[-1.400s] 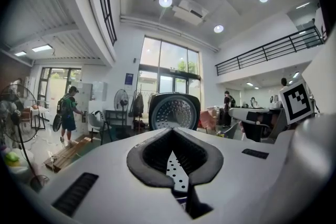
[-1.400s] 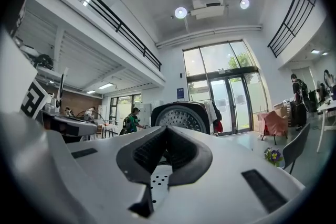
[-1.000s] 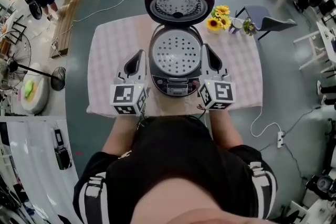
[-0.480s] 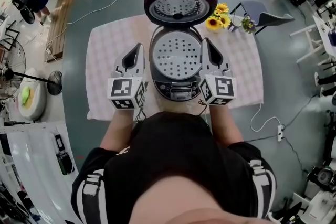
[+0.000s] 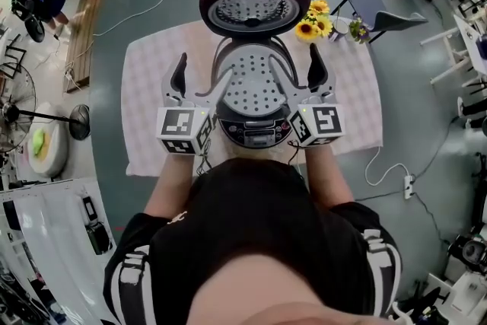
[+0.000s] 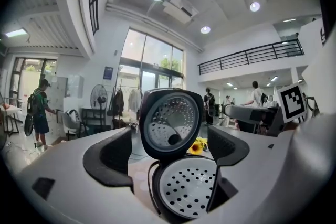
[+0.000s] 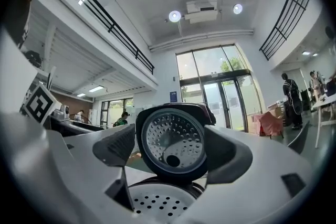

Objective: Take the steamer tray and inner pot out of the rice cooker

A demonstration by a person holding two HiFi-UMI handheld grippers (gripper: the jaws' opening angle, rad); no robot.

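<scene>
Head view: the perforated steamer tray [image 5: 256,84] sits in the mouth of the open rice cooker [image 5: 255,132]. It covers the inner pot, which no view shows. The lid [image 5: 255,7] stands raised at the far side. In both tool views the tray's near part is cut off by the tool's own body.

The left tool [image 5: 200,78] is at the cooker's left side and the right tool [image 5: 299,72] at its right. Each has its 2 jaws spread wide, having just been opening, with 1 jaw over the tray's edge and 1 outside the cooker wall. The pads clamp nothing, and whether any jaw touches the rim is unclear.

The cooker stands on a checked-cloth surface [image 5: 152,87], with sunflowers [image 5: 313,20] at the far right.
</scene>
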